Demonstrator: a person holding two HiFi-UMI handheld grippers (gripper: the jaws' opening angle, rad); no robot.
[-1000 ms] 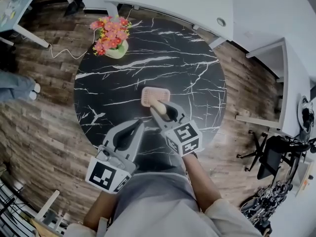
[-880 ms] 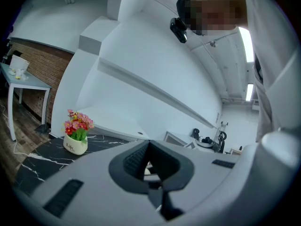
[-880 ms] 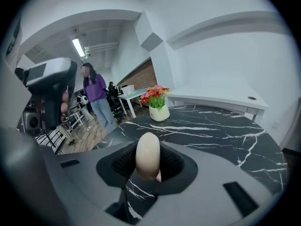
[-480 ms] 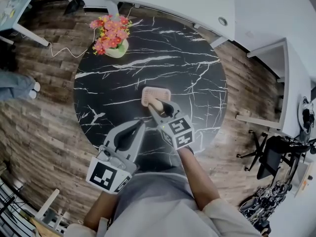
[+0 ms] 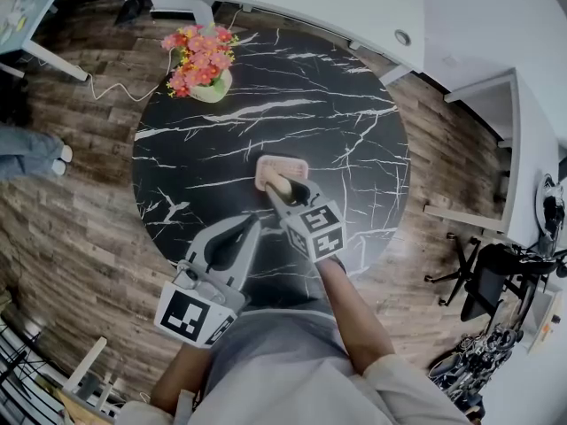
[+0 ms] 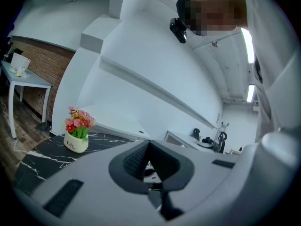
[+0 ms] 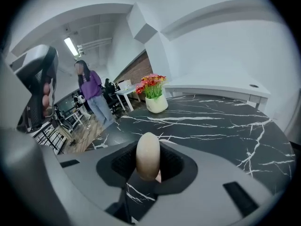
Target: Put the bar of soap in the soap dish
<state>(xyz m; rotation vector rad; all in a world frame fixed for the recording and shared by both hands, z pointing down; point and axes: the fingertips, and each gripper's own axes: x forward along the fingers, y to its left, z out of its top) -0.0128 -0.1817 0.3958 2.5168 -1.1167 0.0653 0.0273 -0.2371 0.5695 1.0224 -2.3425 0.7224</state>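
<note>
Oval bar of soap (image 7: 147,154) stands on edge, clamped in the right gripper (image 5: 283,189), just at the 6 o'clock rim of the pink soap dish (image 5: 282,168) on the black marble table (image 5: 221,149). Step, as judged: placing. Next move calls for nudging toward 12 over the dish, then release. Jaws roughly half apart, pads pressing the soap. Left gripper (image 5: 241,228) hangs at 7 o'clock, jaws together, empty.

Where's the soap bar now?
The soap bar is held in the right gripper, at the near edge of the soap dish on the black table, head view centre.
</note>
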